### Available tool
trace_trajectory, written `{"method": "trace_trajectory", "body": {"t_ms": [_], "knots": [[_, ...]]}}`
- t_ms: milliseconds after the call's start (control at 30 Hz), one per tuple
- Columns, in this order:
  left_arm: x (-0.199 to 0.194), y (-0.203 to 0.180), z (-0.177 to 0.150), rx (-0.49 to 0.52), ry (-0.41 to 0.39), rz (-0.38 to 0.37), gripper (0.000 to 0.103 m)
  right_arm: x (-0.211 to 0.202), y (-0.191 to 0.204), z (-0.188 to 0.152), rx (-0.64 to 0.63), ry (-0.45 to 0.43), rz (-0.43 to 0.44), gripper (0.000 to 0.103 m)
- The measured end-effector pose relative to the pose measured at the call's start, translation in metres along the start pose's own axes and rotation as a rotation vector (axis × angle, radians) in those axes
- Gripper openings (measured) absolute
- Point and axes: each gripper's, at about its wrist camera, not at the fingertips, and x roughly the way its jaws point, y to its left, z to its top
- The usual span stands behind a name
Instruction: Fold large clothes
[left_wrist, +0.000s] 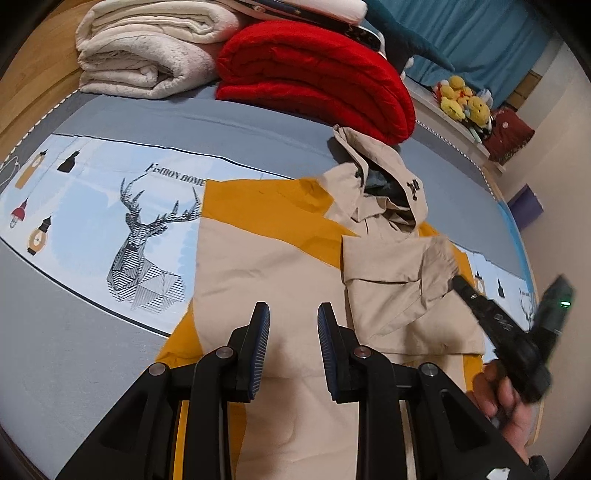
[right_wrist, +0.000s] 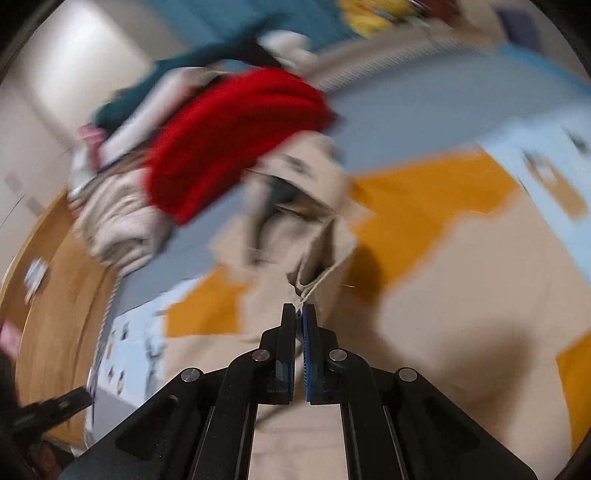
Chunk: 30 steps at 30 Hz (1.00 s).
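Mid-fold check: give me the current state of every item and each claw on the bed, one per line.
Jacket: spread on the bed, partly folded, one sleeve laid across the front.
Sleeve cuff: pinched in the right claw.
Left claw: open, above the jacket, holding nothing.
Right claw: shut on the cuff.
Red blanket: folded.
White blanket: folded.

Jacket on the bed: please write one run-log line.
jacket: flat on bed | right tongs: shut on sleeve cuff | left tongs: open, empty
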Motion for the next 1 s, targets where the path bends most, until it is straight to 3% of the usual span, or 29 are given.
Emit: {"method": "trace_trajectory", "body": {"t_ms": [100, 200, 267, 300, 333, 467, 533, 767, 1000], "knots": [[-0.004, 0.01, 0.003, -0.025, -0.009, 0.003, 0.023, -0.002, 0.061, -0.002, -0.14, 0.057, 0.161, 0.004], [-0.008, 0.024, 0.007, -0.054, -0.017, 0.011, 0.023, -0.003, 0.101, -0.009, -0.225, 0.148, 0.227, 0.009], [-0.009, 0.035, 0.01, -0.075, -0.022, 0.019, 0.023, -0.014, 0.112, -0.011, -0.249, 0.165, 0.216, 0.025], [-0.01, 0.041, 0.011, -0.089, -0.024, 0.026, 0.023, -0.021, 0.112, -0.01, -0.248, 0.156, 0.195, 0.041], [-0.01, 0.045, 0.011, -0.097, -0.024, 0.028, 0.023, -0.032, 0.108, -0.01, -0.239, 0.138, 0.169, 0.048], [-0.004, 0.059, 0.012, -0.131, -0.015, 0.028, 0.023, -0.075, 0.069, -0.008, -0.176, 0.08, 0.058, 0.048], [0.005, 0.061, 0.009, -0.147, 0.005, 0.015, 0.023, -0.089, 0.031, -0.009, -0.114, 0.057, -0.014, 0.049], [0.061, 0.068, -0.007, -0.208, 0.125, -0.02, 0.023, -0.074, -0.111, -0.011, 0.228, 0.102, -0.254, 0.049], [0.1, 0.09, -0.02, -0.288, 0.206, -0.035, 0.027, -0.045, -0.19, -0.023, 0.478, 0.185, -0.259, 0.049]]}}
